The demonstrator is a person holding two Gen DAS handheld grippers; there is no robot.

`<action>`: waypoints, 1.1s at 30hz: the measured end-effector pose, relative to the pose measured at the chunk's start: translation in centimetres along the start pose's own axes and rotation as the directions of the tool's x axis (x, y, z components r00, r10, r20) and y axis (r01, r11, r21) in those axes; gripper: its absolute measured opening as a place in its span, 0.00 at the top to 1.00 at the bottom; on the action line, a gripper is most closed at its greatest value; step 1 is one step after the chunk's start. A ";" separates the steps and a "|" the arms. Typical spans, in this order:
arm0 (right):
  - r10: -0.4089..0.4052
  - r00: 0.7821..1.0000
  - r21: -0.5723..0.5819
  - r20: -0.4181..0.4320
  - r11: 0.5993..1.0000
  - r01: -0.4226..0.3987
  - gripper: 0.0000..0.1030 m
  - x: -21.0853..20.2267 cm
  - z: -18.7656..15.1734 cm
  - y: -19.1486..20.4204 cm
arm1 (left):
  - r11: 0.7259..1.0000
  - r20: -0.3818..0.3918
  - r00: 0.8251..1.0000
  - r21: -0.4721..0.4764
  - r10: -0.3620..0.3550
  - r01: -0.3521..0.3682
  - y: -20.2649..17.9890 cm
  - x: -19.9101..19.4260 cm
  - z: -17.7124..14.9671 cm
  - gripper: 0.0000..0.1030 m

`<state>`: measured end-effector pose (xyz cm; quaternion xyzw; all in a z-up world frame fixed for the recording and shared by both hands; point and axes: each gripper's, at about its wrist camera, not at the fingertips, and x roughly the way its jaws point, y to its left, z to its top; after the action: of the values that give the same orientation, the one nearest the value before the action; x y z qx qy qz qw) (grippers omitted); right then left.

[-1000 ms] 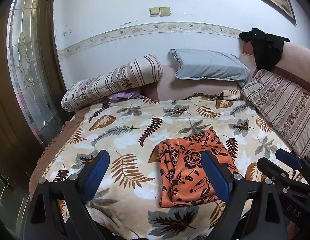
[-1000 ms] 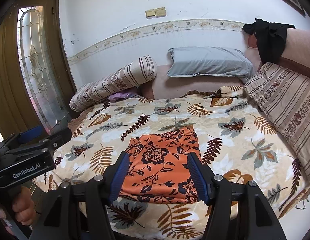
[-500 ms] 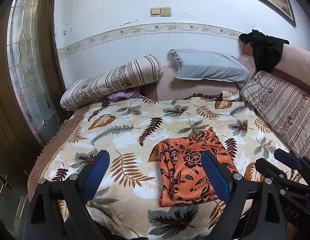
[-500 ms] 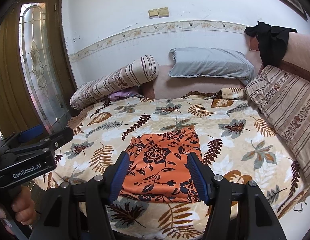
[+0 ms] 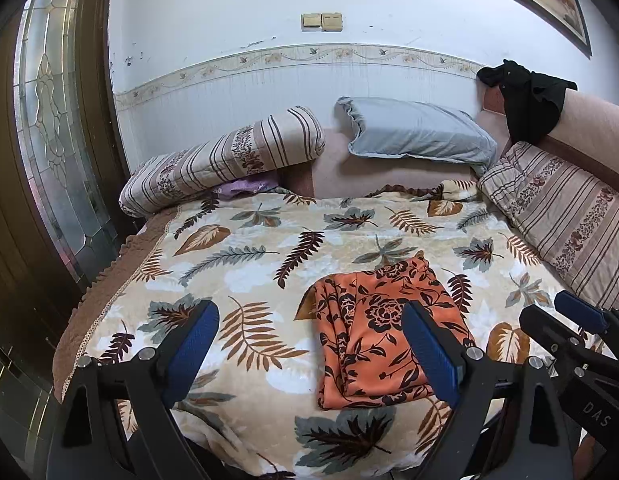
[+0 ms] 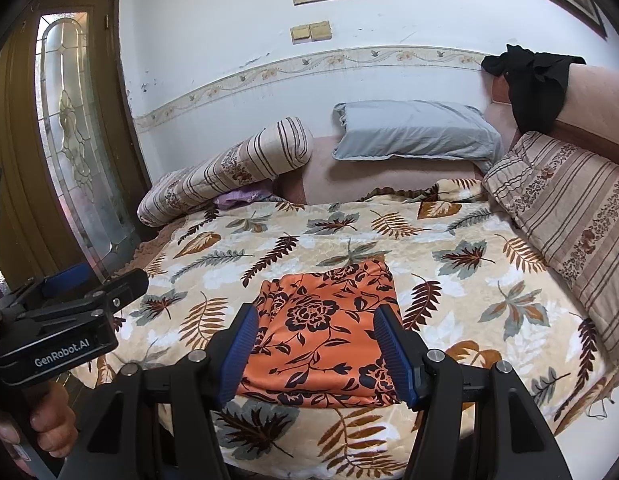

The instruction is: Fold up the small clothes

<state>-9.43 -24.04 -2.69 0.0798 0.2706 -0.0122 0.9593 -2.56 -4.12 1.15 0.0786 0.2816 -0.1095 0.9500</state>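
Observation:
An orange cloth with black flowers [image 5: 373, 332] lies folded into a rectangle on the leaf-print blanket [image 5: 269, 264], near the bed's front edge. It also shows in the right wrist view [image 6: 321, 332]. My left gripper [image 5: 309, 352] is open and empty, held back from the bed, to the left of the cloth. My right gripper [image 6: 315, 352] is open and empty, held in front of the cloth's near edge, apart from it. The right gripper shows at the right of the left wrist view [image 5: 577, 320]. The left gripper shows at the left of the right wrist view [image 6: 69, 312].
A striped bolster [image 5: 225, 160] and a grey pillow [image 5: 417, 136] lie at the back. A striped cushion [image 5: 561, 208] lines the right side. A black garment [image 5: 529, 96] hangs over the sofa back. A purple cloth [image 5: 245, 188] lies under the bolster. A glass door [image 5: 53, 120] stands at the left.
Both grippers have drifted slightly; the view shifts a little. The cloth has not moved.

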 end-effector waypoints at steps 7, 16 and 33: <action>-0.003 1.000 0.003 0.008 1.000 0.003 0.38 -0.3 0.1 0.1 | 1.000 0.006 1.000 -0.010 0.002 -0.002 0.4 -0.2 -0.2 0.10; -0.007 1.000 -0.002 -0.006 1.000 0.007 0.38 0.1 -0.2 0.5 | 1.000 -0.011 1.000 -0.024 0.004 -0.004 0.6 0.3 -0.4 0.10; -0.005 0.998 -0.007 -0.060 1.000 0.004 0.38 3.5 -0.4 1.2 | 0.999 -0.071 0.997 -0.048 0.003 -0.006 1.6 3.6 -1.3 0.10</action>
<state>-6.54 -22.77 -4.69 0.0763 0.2994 -0.0111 0.9510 0.07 -2.91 -1.78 0.0604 0.3176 -0.0978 0.9412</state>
